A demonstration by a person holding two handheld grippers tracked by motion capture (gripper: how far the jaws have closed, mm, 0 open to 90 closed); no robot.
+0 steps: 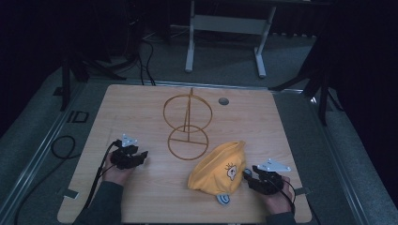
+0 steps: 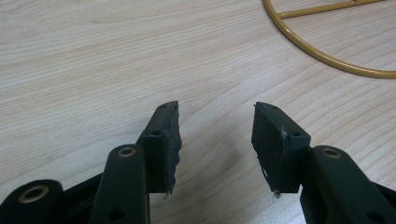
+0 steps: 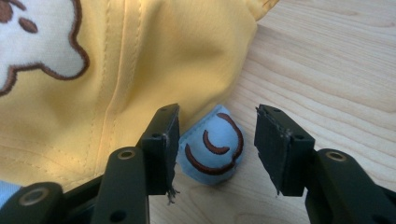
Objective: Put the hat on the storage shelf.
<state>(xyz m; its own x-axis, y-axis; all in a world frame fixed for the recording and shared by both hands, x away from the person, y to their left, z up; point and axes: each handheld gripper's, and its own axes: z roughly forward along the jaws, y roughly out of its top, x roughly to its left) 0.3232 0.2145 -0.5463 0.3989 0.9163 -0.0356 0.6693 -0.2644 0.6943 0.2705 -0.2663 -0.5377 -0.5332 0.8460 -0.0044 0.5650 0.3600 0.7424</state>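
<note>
The open right tool (image 3: 217, 149), straddling the blue ear (image 3: 212, 149), could pinch only it and drag the yellow hat (image 3: 140, 70) crooked.

Black grippers (image 1: 130, 157), grey plates, dark sleeves (image 1: 104, 202).

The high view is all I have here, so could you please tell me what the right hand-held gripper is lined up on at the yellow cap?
Observer: In the right gripper view, the right hand-held gripper frames a small light-blue patch with brown curved stitching, peeking from under the yellow cap.
Operator: Is it gripping that patch?
Observer: No, the jaws stand open either side of it, with a gap showing on each side.
Operator: And the left one?
Observer: The left hand-held gripper is open over bare wooden table, with nothing between its jaws.
</note>
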